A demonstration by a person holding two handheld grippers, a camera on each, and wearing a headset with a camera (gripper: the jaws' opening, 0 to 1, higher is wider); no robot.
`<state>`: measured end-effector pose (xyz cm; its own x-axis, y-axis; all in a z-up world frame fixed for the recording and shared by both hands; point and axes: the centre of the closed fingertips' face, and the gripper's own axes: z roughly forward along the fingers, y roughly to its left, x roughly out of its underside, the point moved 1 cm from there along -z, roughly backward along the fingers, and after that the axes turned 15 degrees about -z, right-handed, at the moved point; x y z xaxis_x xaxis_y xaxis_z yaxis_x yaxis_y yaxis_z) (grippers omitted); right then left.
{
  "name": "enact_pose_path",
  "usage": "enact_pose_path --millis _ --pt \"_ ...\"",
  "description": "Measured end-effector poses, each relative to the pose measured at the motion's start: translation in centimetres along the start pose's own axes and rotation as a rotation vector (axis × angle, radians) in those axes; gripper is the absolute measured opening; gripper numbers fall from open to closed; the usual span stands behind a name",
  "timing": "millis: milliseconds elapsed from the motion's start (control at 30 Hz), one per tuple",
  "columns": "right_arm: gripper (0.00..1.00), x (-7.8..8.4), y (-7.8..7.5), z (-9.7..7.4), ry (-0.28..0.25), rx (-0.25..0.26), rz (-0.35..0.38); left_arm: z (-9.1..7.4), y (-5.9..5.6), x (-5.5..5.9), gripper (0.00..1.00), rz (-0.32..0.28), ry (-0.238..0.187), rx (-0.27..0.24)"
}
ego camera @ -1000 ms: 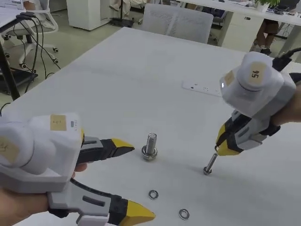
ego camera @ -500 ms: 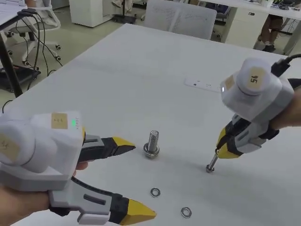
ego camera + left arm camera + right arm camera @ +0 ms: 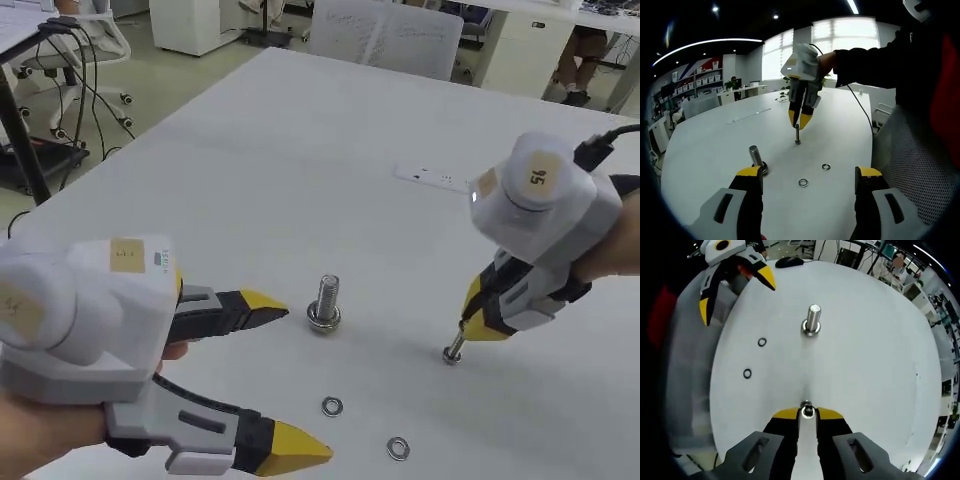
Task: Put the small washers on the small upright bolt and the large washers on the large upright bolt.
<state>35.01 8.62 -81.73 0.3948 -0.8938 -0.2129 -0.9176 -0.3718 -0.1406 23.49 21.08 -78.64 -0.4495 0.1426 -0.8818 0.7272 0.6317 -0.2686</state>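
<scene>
Right hand-held gripper (image 3: 472, 328) clamped on the small bolt (image 3: 453, 351)

Its jaws are closed on the top of the small bolt, which stands on the white desk (image 3: 300, 150). The left hand-held gripper (image 3: 295, 385) hangs wide open just beside the large bolt (image 3: 324, 300). A small washer (image 3: 332, 406) and a second small washer (image 3: 398, 448) lie loose on the desk, nearer me than both bolts.

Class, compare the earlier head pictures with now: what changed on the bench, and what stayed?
The right gripper, jaws closed about the top of the small bolt, has sunk slightly toward the table, and the bolt leans less. Nothing was taken up or let go. The left gripper stays open; the large bolt and two loose washers lie as before.
</scene>
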Motion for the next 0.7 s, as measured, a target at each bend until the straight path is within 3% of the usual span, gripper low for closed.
enact_pose_path --millis 700 --pt "0.14 0.6 0.6 2.7 0.018 -0.027 0.007 -0.2 -0.1 0.0 0.74 -0.002 0.002 -0.002"
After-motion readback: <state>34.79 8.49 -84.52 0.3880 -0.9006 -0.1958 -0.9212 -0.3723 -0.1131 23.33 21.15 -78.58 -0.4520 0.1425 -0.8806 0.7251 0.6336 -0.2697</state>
